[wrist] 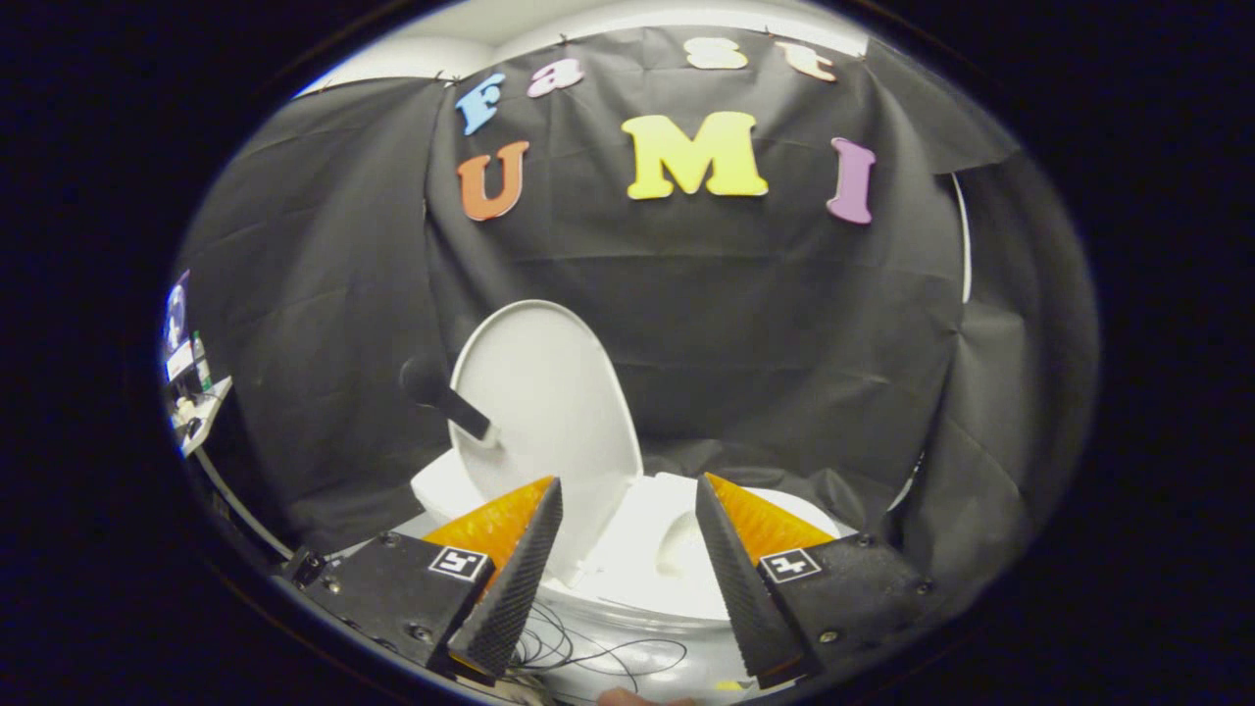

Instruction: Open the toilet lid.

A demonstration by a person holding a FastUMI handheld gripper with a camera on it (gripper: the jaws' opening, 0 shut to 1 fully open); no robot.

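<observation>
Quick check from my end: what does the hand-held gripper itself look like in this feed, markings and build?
The hand-held gripper has two wedge-shaped fingers tapering to points, with ridged, textured inner faces. Each sits on a black block fixed with small screws and carrying a square black-and-white marker tag. Thin dark cables loop beneath. The fingers stand apart.

The tongs (627, 495) have black screwed mounts, square markers and ridged wedge fingers.

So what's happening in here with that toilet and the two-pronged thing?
A person is working a hand-held gripper at a white toilet in a booth hung with black cloth. The toilet lid already stands raised, leaning back, with a dark handle sticking out of its side. The gripper's fingers are open and hold nothing; the lid and bowl lie just beyond them.
</observation>
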